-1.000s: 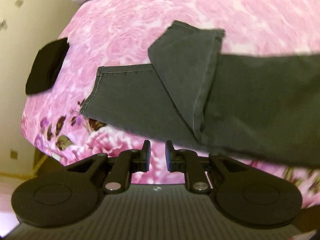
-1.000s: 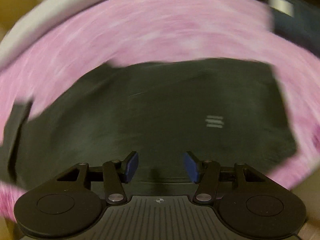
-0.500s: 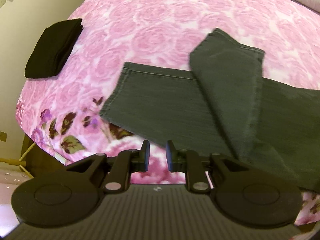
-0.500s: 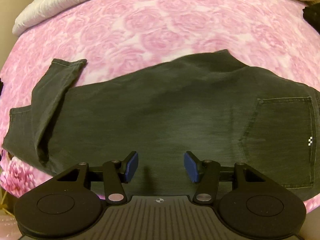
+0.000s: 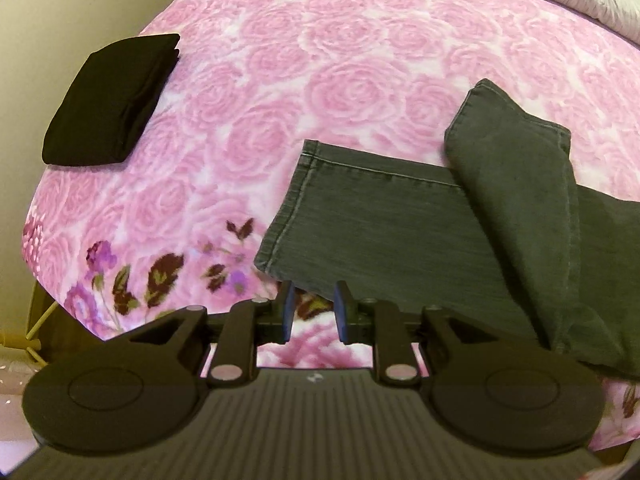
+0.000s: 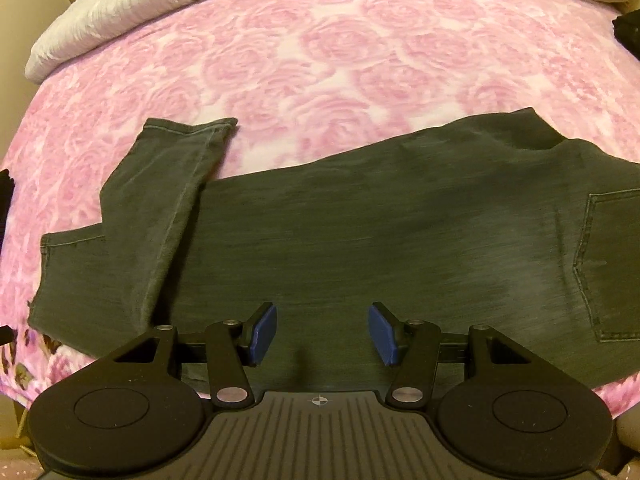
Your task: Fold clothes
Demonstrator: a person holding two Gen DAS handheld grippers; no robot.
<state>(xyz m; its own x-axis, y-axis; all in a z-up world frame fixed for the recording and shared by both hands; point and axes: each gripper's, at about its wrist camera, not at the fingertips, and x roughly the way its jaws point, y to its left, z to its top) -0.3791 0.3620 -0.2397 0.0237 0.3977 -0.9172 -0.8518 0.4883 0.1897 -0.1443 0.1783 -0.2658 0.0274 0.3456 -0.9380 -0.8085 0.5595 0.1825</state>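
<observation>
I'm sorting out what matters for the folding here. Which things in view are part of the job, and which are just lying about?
Part of the job:
- dark grey denim jeans, spread flat, one leg end flipped back
- left gripper, jaws empty
- right gripper, jaws empty

Lying about:
- folded black garment
- pink rose-print bedspread
- white ribbed pillow

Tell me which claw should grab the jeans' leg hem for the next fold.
Left, probably. The left claw hangs right at the leg hem of the jeans, its jaws just opening with nothing between them. The right claw hangs open over mid-leg.
</observation>
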